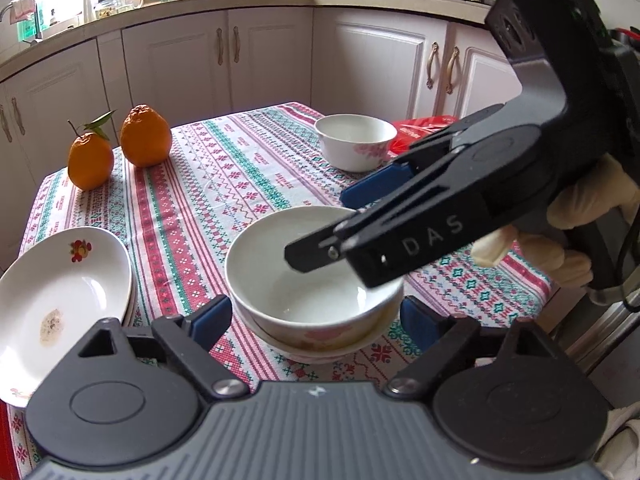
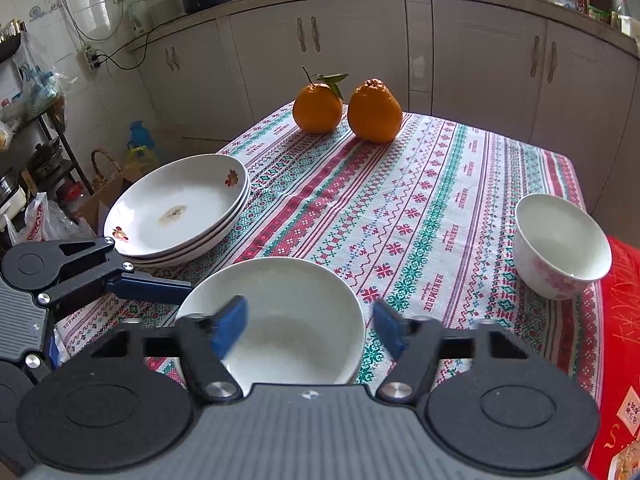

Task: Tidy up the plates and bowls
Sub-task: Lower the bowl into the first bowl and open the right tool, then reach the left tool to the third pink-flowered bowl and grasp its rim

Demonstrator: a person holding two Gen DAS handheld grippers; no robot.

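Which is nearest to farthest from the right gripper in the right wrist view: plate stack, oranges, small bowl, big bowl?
1. Big bowl: directly under the right gripper.
2. Plate stack, to the left, and small bowl, to the right: too close to call.
3. Oranges: far edge, ahead.

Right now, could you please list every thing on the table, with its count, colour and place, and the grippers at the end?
stacked bowls: two, white with pink flowers, nested, near middle of table.
single bowl: one, white with pink flowers, far right side.
plates: a stack, count unclear, white with a red flower, left edge; the top one has a brown stain.
oranges: two, orange, one with leaves, far end.
tablecloth: one, red, green and white pattern.
left gripper: black with blue pads, open on both sides of the stacked bowls.
right gripper: same colours, open over the bowl rim.
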